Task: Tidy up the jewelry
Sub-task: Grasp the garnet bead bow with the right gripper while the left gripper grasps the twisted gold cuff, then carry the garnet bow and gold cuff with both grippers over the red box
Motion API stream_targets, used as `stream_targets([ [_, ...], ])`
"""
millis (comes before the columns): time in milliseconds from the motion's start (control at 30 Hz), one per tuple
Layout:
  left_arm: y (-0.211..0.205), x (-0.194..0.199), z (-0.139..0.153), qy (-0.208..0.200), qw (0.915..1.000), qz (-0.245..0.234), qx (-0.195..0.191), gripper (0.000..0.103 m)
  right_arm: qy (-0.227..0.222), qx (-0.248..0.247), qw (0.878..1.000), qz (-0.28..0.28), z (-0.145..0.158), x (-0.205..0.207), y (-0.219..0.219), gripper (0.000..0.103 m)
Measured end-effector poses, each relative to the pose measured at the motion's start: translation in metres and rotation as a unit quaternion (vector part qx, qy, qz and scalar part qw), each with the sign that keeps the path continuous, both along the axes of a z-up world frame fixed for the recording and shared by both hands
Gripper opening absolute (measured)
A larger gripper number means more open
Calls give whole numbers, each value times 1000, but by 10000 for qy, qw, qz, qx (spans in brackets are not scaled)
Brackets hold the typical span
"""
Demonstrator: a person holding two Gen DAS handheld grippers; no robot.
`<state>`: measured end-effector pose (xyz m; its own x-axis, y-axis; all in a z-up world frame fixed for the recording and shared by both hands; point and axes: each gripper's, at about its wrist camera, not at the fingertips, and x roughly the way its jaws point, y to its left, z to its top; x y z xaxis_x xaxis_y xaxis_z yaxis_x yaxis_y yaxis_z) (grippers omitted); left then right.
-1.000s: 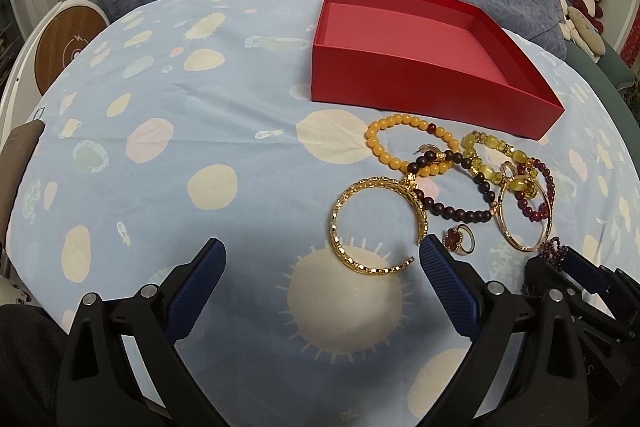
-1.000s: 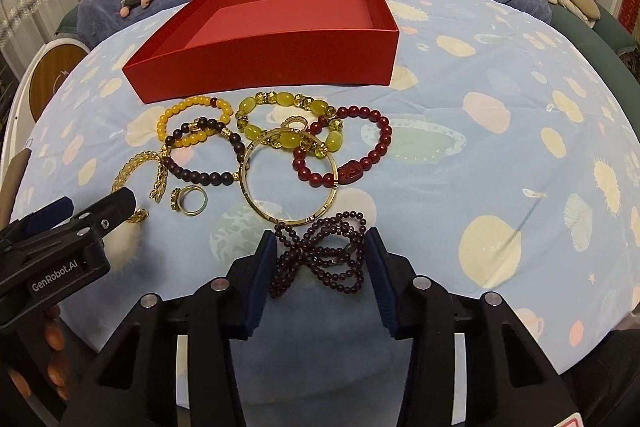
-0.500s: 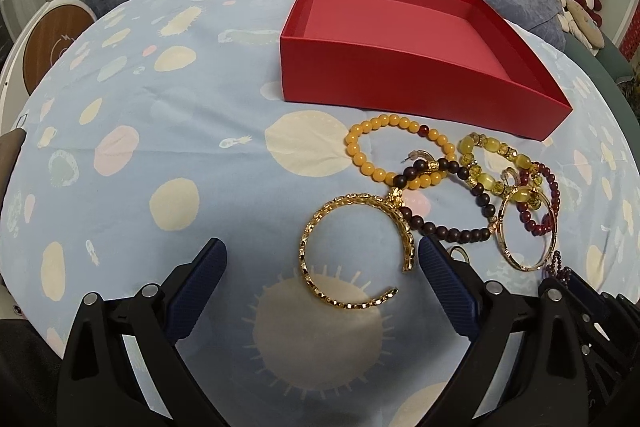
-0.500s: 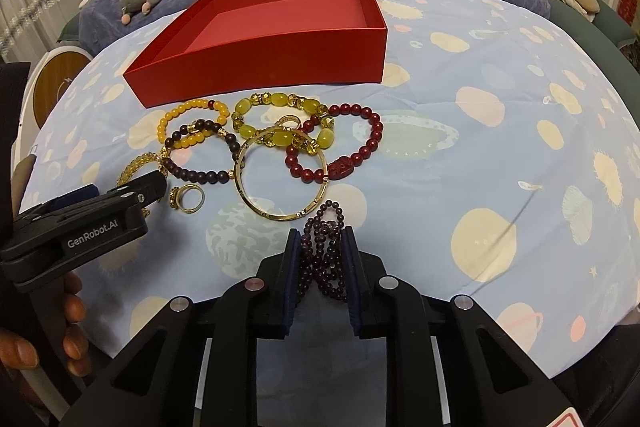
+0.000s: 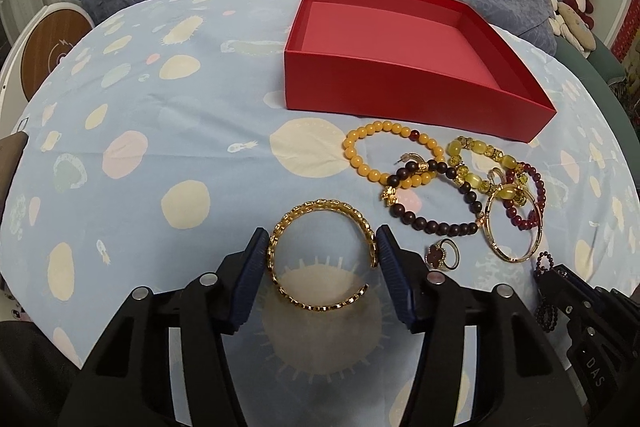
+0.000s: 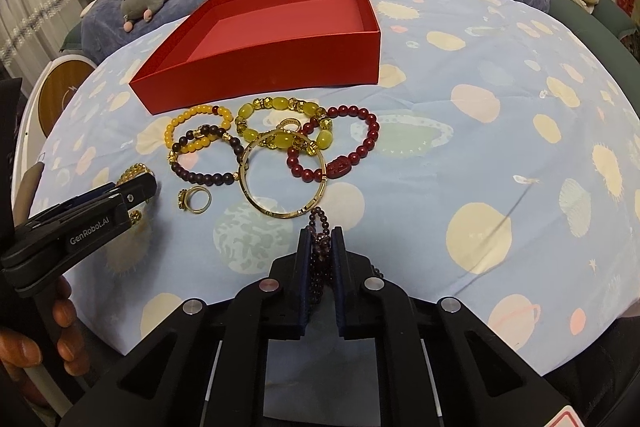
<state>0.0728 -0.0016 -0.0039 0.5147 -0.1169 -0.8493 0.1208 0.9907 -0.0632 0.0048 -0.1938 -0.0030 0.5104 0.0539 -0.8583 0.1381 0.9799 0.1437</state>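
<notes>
The surface is a bed under a light blue planet-print sheet point(image 5: 160, 115), so the jewelry lies where it was spread, in one loose cluster just in front of the empty red box point(image 5: 400, 39) at the far side, presumably so each piece has only a short trip in.

The left tongs point(image 5: 322, 251) straddle the open gold cuff bracelet point(image 5: 320, 259), which lies flat nearest the camera and a little apart from the heap; its jaws are closing, one pad at each outer side of the cuff and seemingly just meeting it, though a firm pinch is not yet certain. Taking it across its width makes sense, since a stiff hoop gives two opposite edges to squeeze.

The right tongs point(image 6: 320, 247) are clamped on the dark garnet bead strand point(image 6: 318, 227), bunched between the pads at the near edge of the cluster, with its free end trailing toward the plain gold bangle point(image 6: 280, 179).

The yellow bead bracelet point(image 5: 384, 155), dark brown bead bracelet point(image 5: 436, 203), red bead bracelet point(image 6: 352, 143) and gold ring point(image 5: 442, 255) wait untouched, partly overlapping
</notes>
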Motion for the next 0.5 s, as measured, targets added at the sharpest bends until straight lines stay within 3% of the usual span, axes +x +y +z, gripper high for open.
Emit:
stream_targets([
  [267, 7, -13, 21, 24, 9999, 24, -161, 53, -171, 132, 9997, -67, 20, -6, -10, 8],
  [500, 6, -2, 55, -145, 9996, -82, -230, 53, -498, 266, 9984, -8, 56, 12, -21, 7],
])
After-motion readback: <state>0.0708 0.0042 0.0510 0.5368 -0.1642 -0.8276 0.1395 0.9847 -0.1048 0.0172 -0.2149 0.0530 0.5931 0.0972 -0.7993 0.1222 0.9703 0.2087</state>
